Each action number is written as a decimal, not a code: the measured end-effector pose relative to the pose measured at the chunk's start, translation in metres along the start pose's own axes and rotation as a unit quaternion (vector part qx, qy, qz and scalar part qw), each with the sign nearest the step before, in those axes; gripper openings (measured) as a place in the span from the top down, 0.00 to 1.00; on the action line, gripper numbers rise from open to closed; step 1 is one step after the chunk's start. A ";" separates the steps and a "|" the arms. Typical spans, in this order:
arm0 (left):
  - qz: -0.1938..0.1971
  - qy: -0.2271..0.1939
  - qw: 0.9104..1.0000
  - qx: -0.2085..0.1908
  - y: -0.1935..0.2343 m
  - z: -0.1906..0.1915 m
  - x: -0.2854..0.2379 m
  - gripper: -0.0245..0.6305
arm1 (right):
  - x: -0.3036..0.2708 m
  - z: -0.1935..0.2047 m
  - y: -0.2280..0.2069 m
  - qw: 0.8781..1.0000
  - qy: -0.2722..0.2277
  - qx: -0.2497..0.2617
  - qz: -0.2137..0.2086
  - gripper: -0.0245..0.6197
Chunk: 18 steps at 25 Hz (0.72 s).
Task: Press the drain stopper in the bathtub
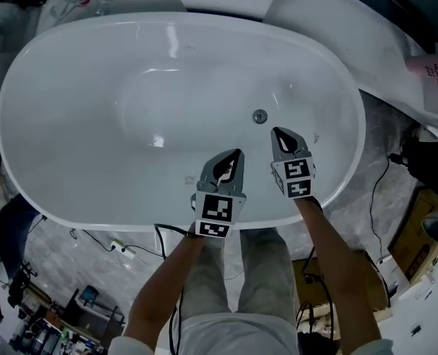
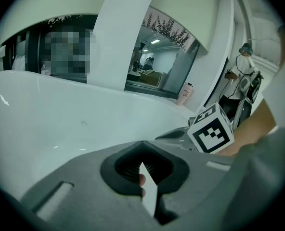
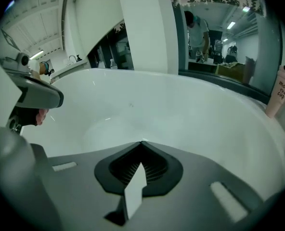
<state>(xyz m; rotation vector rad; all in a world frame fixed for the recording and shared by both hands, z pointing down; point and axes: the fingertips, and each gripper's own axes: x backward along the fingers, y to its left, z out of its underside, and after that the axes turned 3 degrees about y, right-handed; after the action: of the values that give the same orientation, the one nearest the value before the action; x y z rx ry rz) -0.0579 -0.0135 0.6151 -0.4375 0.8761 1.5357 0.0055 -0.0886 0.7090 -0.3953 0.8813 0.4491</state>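
Note:
The white oval bathtub point(image 1: 71, 191) fills the head view. Its round metal drain stopper point(image 1: 260, 115) lies on the tub floor, right of centre. My right gripper point(image 1: 274, 130) hangs just short of the stopper on the near side, jaws shut to a point, holding nothing. My left gripper point(image 1: 238, 152) is lower and to the left, over the tub's near slope, also shut and empty. In the left gripper view the jaws of the left gripper point(image 2: 142, 142) meet. In the right gripper view the right gripper point(image 3: 142, 142) looks the same. The stopper is hidden in both gripper views.
A pink bottle point(image 1: 433, 69) stands on the ledge at the far right, and also shows as a pink bottle point(image 3: 279, 97) in the right gripper view. Cables and a power strip point(image 1: 123, 250) lie on the floor beside the tub. Cardboard boxes point(image 1: 419, 228) sit at the right.

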 end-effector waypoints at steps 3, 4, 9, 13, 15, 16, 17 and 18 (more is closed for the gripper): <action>-0.003 -0.007 1.000 -0.005 -0.005 -0.016 0.022 0.96 | 0.030 -0.019 0.010 1.000 -0.021 0.002 0.000 0.96; -0.003 -0.008 1.000 -0.005 -0.008 -0.020 0.031 0.96 | 0.042 -0.025 0.015 1.000 -0.028 0.002 -0.002 0.96; 0.004 -0.017 1.000 -0.002 -0.024 -0.043 0.070 0.96 | 0.094 -0.050 0.043 0.999 -0.049 0.019 -0.015 0.96; 0.005 -0.028 1.000 -0.003 -0.028 -0.070 0.101 0.96 | 0.127 -0.069 0.066 0.998 -0.046 0.016 -0.028 0.96; 0.004 -0.032 0.999 -0.002 -0.030 -0.083 0.121 0.96 | 0.143 -0.081 0.078 0.998 -0.047 0.015 -0.030 0.96; 0.003 -0.034 0.999 -0.002 -0.031 -0.089 0.131 0.96 | 0.152 -0.088 0.083 0.998 -0.051 0.017 -0.030 0.96; 0.002 -0.036 0.999 -0.004 -0.032 -0.097 0.140 0.96 | 0.160 -0.097 0.088 0.998 -0.057 0.019 -0.030 0.96; 0.001 -0.039 0.999 -0.007 -0.032 -0.105 0.148 0.96 | 0.168 -0.106 0.092 0.997 -0.064 0.020 -0.030 0.96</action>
<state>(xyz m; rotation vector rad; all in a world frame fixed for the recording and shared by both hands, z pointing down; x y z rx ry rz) -0.0757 0.0074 0.4332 -0.3841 0.8055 1.5523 -0.0181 -0.0301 0.4994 -0.3506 0.7516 0.3967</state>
